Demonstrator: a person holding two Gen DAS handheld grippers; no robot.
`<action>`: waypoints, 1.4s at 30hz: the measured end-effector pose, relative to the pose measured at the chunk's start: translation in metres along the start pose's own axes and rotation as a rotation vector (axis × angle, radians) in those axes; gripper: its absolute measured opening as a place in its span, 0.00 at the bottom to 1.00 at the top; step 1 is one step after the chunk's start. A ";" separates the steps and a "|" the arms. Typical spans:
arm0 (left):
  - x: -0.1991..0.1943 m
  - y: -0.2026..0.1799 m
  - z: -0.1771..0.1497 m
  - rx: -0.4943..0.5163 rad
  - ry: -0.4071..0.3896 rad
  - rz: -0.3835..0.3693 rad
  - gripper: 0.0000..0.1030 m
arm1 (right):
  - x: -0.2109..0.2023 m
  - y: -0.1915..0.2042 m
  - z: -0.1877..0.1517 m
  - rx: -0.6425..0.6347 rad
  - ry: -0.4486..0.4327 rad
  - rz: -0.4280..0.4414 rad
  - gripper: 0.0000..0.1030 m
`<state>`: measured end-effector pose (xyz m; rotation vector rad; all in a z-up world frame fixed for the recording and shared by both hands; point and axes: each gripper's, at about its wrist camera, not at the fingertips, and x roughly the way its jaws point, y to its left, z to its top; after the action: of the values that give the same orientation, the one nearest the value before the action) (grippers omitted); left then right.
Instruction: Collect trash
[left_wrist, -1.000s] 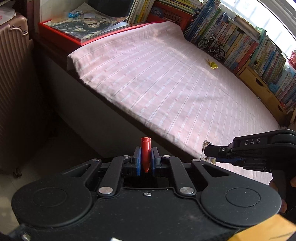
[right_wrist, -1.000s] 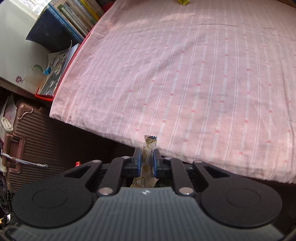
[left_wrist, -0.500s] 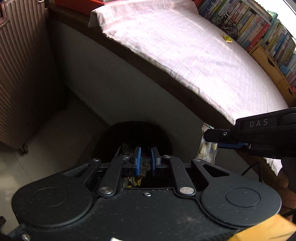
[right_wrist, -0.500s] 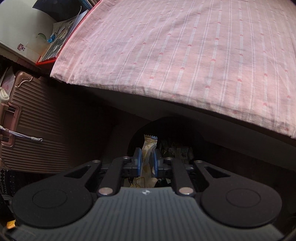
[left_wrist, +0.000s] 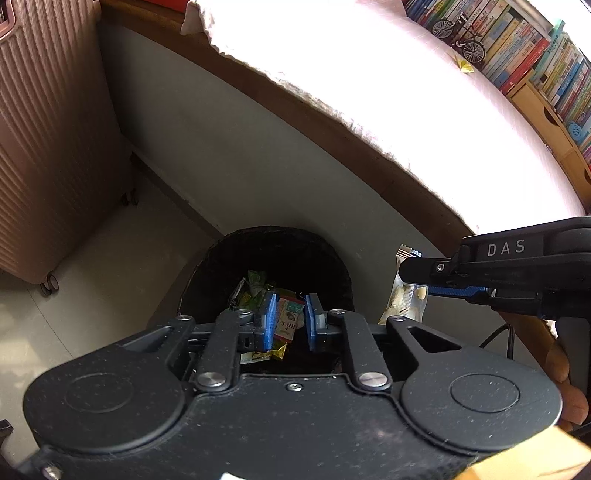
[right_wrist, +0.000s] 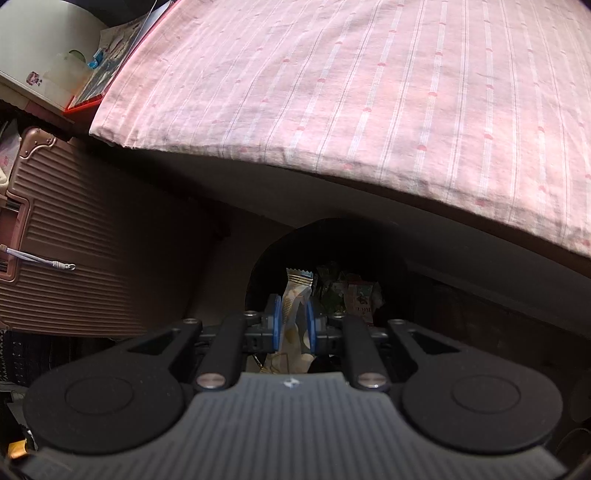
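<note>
A black trash bin (left_wrist: 221, 254) stands on the floor against the bed base, with several wrappers (left_wrist: 286, 321) lying inside. My left gripper (left_wrist: 291, 322) hovers right over its mouth, open, with nothing between the blue pads. My right gripper (right_wrist: 292, 325) is shut on a cream snack wrapper (right_wrist: 297, 295) and points at the bin (right_wrist: 266, 258). From the left wrist view, the right gripper (left_wrist: 413, 282) holds that snack wrapper (left_wrist: 404, 306) just right of the bin's rim. A small yellow wrapper (left_wrist: 464, 65) lies far back on the bed.
A pink ribbed suitcase (left_wrist: 55, 147) stands left of the bin. The bed with a pink striped sheet (right_wrist: 369, 92) overhangs behind it. Books (left_wrist: 535, 48) and a toy bicycle (left_wrist: 458, 37) line the far side. A red tray (right_wrist: 86, 100) sits at the bed's left end.
Both grippers came down from bed height to the bin. The left gripper let go of the red piece it held and opened wider. The right still holds its wrapper.
</note>
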<state>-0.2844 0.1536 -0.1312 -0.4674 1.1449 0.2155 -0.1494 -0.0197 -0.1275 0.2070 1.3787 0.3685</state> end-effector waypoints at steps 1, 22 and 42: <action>0.001 0.000 0.000 0.000 0.002 0.002 0.14 | 0.001 -0.001 0.000 0.001 0.002 0.000 0.21; 0.019 -0.009 0.003 0.012 0.068 0.036 0.63 | 0.003 -0.008 0.005 -0.022 -0.006 -0.007 0.60; 0.018 -0.018 0.003 0.029 0.107 0.092 0.86 | -0.003 -0.012 0.003 -0.083 -0.036 -0.046 0.80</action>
<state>-0.2674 0.1378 -0.1421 -0.4043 1.2745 0.2559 -0.1450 -0.0316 -0.1283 0.1124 1.3282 0.3809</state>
